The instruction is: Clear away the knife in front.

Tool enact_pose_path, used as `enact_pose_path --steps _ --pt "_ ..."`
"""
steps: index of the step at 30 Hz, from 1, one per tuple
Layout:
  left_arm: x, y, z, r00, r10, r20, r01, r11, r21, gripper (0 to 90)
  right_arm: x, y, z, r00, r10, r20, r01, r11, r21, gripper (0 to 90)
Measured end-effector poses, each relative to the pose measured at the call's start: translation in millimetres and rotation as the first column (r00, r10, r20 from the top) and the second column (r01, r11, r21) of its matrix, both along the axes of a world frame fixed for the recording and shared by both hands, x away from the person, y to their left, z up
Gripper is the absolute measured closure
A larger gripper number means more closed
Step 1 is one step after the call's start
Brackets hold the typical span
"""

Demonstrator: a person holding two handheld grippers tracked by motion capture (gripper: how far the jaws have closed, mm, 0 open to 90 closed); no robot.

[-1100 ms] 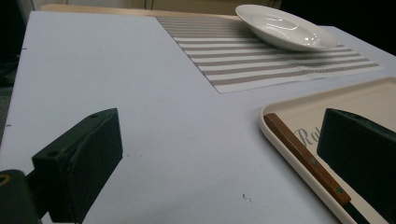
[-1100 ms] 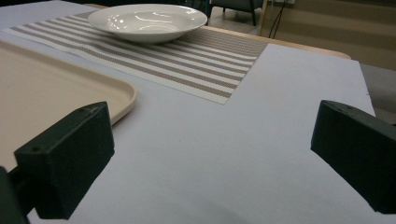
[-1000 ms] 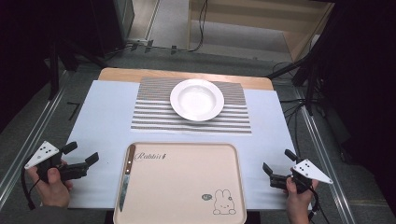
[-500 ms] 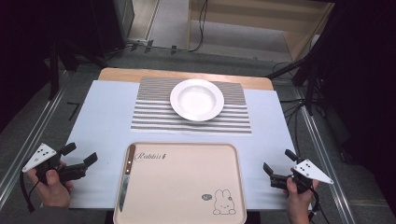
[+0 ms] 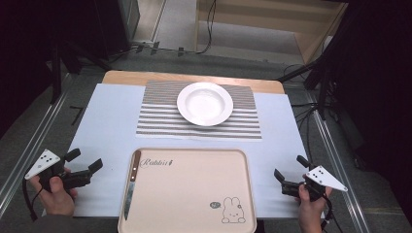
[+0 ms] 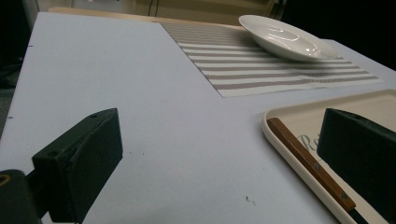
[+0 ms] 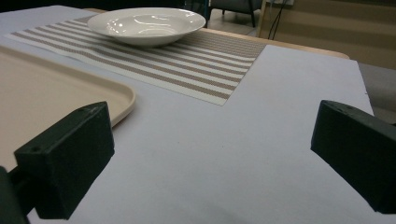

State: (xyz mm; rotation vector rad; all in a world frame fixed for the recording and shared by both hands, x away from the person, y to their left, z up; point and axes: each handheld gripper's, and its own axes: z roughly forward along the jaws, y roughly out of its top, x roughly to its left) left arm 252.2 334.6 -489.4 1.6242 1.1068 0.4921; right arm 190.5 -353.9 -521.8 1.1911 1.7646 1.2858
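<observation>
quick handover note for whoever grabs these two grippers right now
Left gripper: jaws open, empty, low over the white table cover, left of the beige rabbit-print tray.
Right gripper: jaws open, empty, right of the tray.
Wooden-handled knife lies along the tray's left edge, nearest the left gripper.
White round plate sits on the striped placemat.
Done: nothing picked up. Left: likely grasp the knife.

Bare tabletop (image 5: 111, 126) lies open beside the tray (image 5: 194, 194), whose raised rim borders the knife (image 5: 131, 187).
</observation>
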Motion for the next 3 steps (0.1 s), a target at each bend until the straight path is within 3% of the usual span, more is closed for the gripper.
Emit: enact_pose_path --steps 3 --pt "0.2 0.0 -0.1 1.0000 0.003 -0.001 -0.003 1.0000 0.001 0.0 0.0 0.1 0.0 1.0000 0.000 0.000 0.000 1.000 0.000 0.0"
